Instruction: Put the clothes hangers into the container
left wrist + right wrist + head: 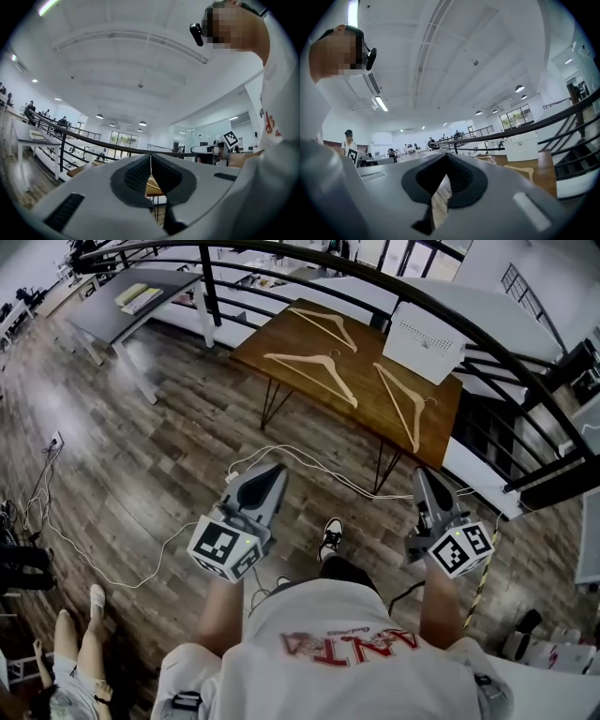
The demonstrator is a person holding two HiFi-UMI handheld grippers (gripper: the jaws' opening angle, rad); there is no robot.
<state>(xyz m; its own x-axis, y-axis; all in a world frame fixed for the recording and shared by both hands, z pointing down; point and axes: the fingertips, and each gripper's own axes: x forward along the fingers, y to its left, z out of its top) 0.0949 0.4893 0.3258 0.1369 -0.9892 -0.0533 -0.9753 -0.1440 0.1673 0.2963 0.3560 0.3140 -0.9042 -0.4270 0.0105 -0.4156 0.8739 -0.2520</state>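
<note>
Left gripper (272, 474) and right gripper (424, 481) are both pressed together and empty, well short of three wooden clothes hangers (314, 368) lying flat on the table (267, 338) ahead. A shallow pinch might skid one away from the white container (424, 341) beyond.

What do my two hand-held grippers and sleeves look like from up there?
The left hand-held gripper and right hand-held gripper match: grey-and-white plastic shells tapering forward, with dark, ribbed inner faces. Each carries a white cube with black square markers at its rear. The person wears a white short-sleeved T-shirt with red print.
</note>
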